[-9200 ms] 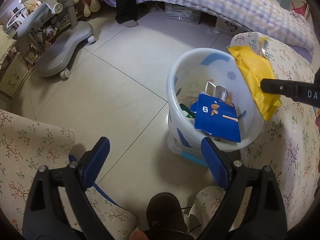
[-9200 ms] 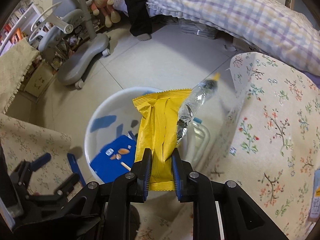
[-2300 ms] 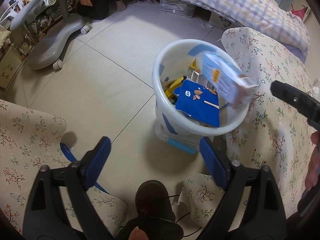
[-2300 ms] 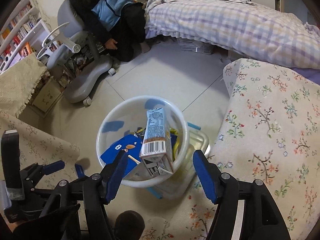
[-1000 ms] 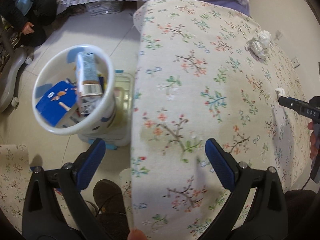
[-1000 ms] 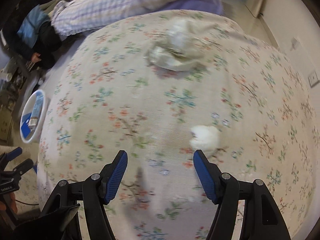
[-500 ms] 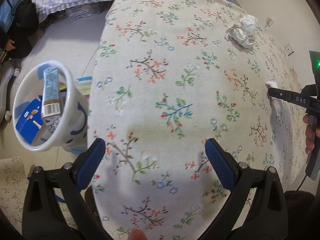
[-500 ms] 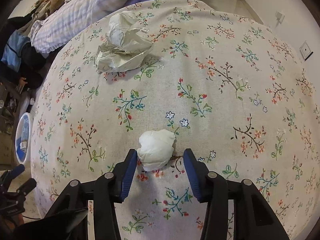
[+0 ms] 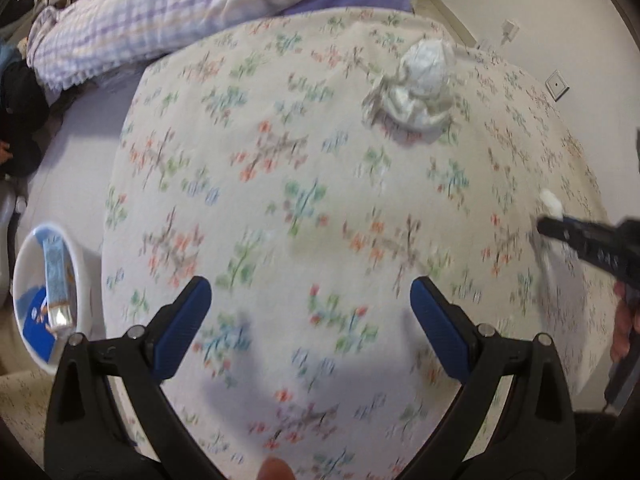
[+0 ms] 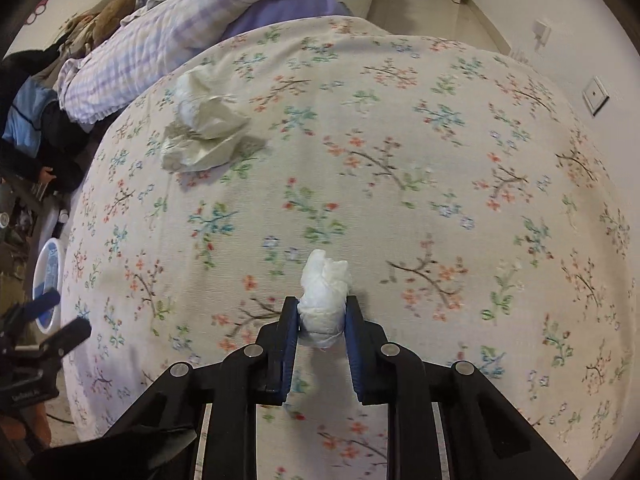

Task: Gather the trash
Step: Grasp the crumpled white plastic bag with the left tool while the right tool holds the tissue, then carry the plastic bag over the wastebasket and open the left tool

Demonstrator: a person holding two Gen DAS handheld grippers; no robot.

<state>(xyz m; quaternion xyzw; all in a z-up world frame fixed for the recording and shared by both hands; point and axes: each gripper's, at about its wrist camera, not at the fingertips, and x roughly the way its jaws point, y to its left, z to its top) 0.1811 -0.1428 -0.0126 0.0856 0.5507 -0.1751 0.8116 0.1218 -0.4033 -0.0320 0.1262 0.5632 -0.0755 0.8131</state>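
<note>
A small white tissue wad sits between the blue pads of my right gripper; its jaws are closing and both pads press on the wad, just above the floral tablecloth. The same wad shows at the right gripper's tip at the right of the left wrist view. A larger crumpled paper lies at the far left of the table, also seen as crumpled paper. My left gripper hangs open over the cloth with nothing between its fingers. The white bin holds a carton and blue packaging.
A bed with a checked purple quilt borders the table's far side. A person in dark and blue clothing crouches at the left. A wall with a socket runs along the right. The bin stands on the floor left of the table edge.
The right gripper's jaws came together on the small tissue wad, which was lying free between them before. The left gripper slid further over the table, toward the large crumpled paper.
</note>
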